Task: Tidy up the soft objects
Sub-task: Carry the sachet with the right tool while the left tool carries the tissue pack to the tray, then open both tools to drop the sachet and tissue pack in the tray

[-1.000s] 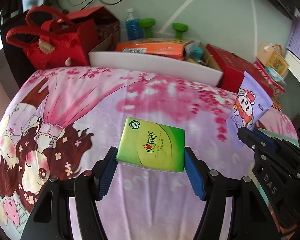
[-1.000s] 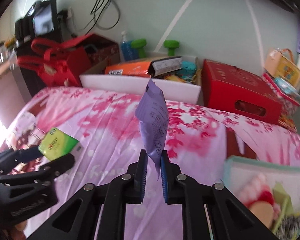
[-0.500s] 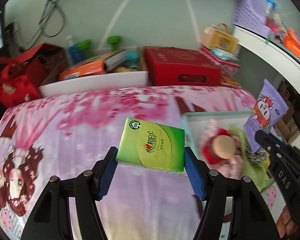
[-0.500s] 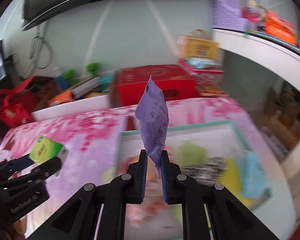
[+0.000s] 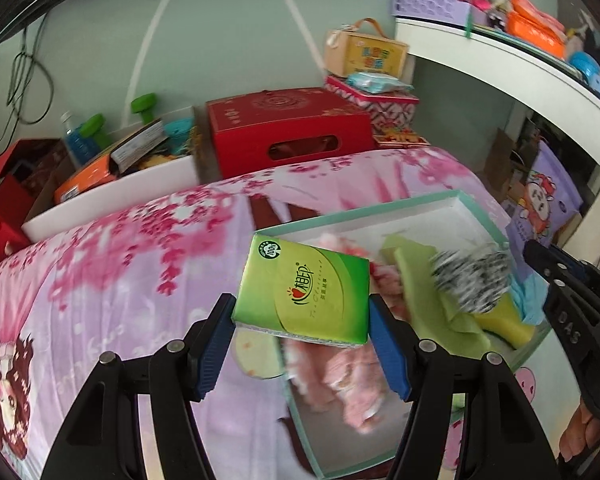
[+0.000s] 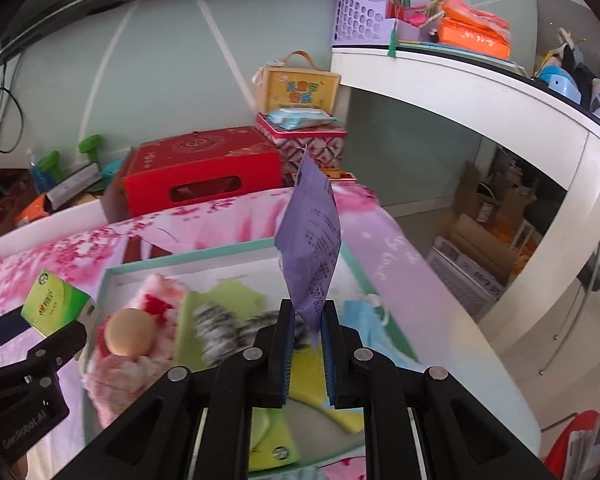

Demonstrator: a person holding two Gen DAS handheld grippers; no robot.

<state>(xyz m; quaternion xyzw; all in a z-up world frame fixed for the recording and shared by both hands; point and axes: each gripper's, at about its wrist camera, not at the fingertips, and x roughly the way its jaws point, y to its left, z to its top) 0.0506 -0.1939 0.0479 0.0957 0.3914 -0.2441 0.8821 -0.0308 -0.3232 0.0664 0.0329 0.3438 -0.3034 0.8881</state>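
Green tissue pack and purple pouch held over teal-rimmed tray.
Left gripper [image 5: 301, 340] clamps the green tissue pack [image 5: 303, 290] at centre frame, above the tray [image 5: 379, 210] near edge. Right gripper [image 6: 305, 350] pinches the purple pouch [image 6: 311, 248] upright over the crowded tray interior. Pink bedspread [image 5: 120, 260] lies open at left; red box [image 5: 288, 130] behind.

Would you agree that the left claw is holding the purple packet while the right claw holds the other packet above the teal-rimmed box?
Not quite: the left claw holds a green tissue pack, as the left wrist view shows. The purple packet is pinched in the right claw, above the teal-rimmed box.
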